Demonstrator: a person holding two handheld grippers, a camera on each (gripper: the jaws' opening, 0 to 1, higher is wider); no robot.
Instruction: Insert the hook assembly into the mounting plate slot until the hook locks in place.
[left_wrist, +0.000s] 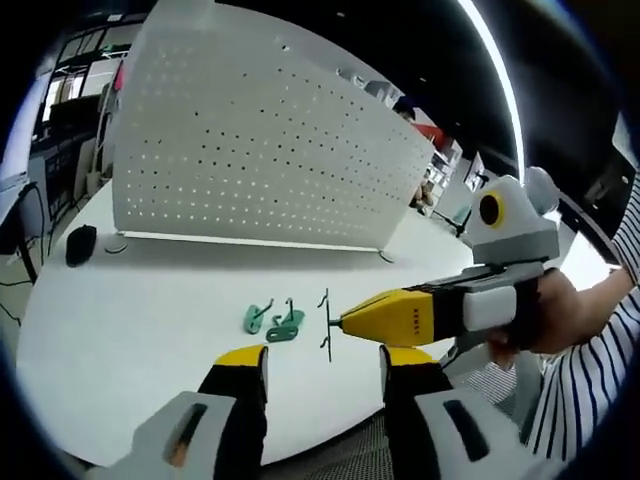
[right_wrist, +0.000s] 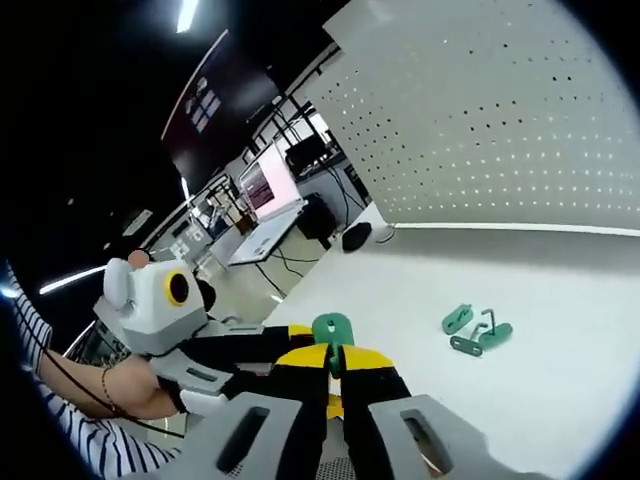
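Observation:
A white pegboard plate (left_wrist: 260, 140) stands upright at the back of the white table (left_wrist: 150, 310); it is also the pegboard (right_wrist: 500, 110) in the right gripper view. My right gripper (right_wrist: 333, 355) is shut on a green hook piece (right_wrist: 333, 328) that sticks up between its jaws. In the left gripper view the right gripper (left_wrist: 340, 322) comes in from the right, and the held piece (left_wrist: 327, 325) looks like a thin dark wire edge-on. Two more green hooks (left_wrist: 258, 318) (left_wrist: 287, 325) lie on the table just left of it. My left gripper (left_wrist: 325, 358) is open, low and near the front edge.
A small black object (left_wrist: 80, 243) sits on the table's left side near the pegboard's corner. A hand with a striped sleeve (left_wrist: 580, 310) holds the right gripper. Desks and a lit monitor (right_wrist: 265, 185) stand beyond the table.

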